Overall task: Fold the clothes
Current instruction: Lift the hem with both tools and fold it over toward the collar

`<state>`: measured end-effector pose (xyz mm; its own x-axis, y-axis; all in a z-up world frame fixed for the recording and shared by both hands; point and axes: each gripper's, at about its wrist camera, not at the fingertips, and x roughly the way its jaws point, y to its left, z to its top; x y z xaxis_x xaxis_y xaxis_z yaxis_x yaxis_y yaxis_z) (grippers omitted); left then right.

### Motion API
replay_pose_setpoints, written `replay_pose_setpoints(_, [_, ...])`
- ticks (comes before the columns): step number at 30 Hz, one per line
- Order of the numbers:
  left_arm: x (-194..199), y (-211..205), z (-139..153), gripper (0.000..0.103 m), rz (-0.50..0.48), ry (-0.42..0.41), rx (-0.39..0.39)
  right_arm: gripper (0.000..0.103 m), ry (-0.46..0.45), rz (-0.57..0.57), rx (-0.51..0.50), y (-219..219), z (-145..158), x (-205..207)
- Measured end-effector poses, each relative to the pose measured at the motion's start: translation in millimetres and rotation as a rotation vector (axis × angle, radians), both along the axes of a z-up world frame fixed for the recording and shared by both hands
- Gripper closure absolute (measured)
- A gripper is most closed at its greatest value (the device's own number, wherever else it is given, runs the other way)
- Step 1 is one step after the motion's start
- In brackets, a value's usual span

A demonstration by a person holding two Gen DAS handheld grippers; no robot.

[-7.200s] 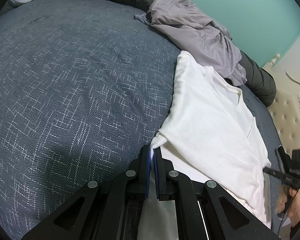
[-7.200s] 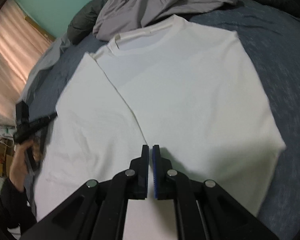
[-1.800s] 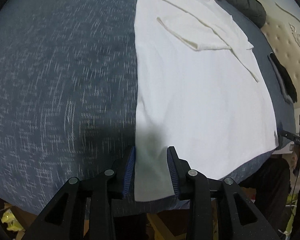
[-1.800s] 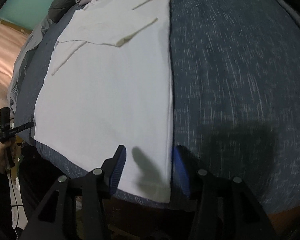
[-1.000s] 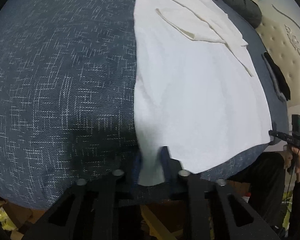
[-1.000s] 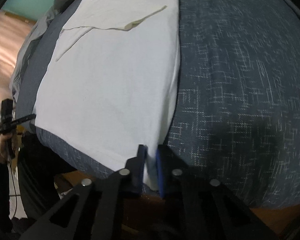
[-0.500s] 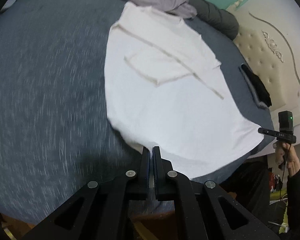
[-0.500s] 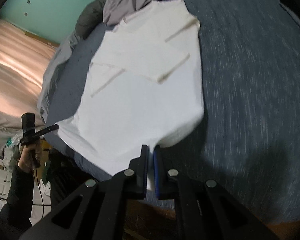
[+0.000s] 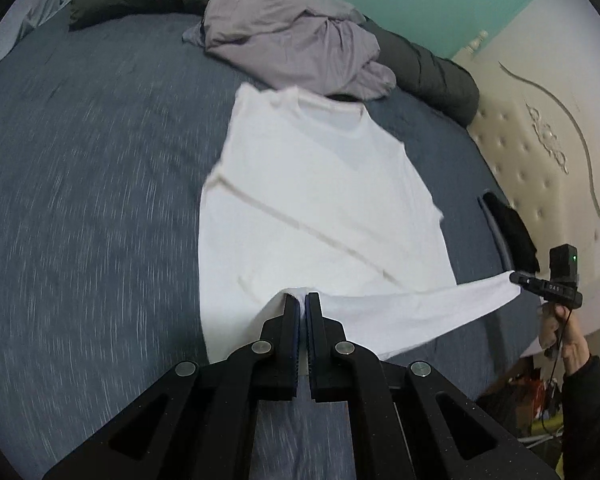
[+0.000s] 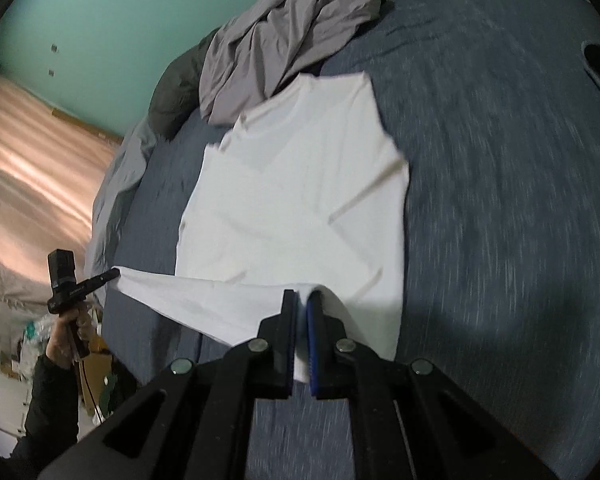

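I had the left gripper (image 9: 302, 305) and right gripper (image 10: 302, 302) each clamped on a near hem corner of the white shirt (image 9: 324, 200) on the bed (image 9: 80, 200), mid-fold; next, carry the hem far toward the collar.

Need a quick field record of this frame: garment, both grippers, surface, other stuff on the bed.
garment: white T-shirt, sides folded in, bottom hem lifted off the bed
left gripper: jaws shut on one hem corner
right gripper: jaws shut on the other hem corner
surface: dark blue bedspread
other: crumpled grey garment beyond the collar; small black item near the headboard
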<state>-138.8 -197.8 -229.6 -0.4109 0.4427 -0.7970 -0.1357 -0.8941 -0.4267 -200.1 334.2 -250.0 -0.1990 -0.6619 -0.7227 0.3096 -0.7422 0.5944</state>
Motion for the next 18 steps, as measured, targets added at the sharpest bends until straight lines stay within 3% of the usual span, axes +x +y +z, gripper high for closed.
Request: replay_pose_setpoints(18, [-220,-25,-17,0.100,0.105,-0.004,0.045,0.099,0.077,-0.076,0.070,-52,-7,-217])
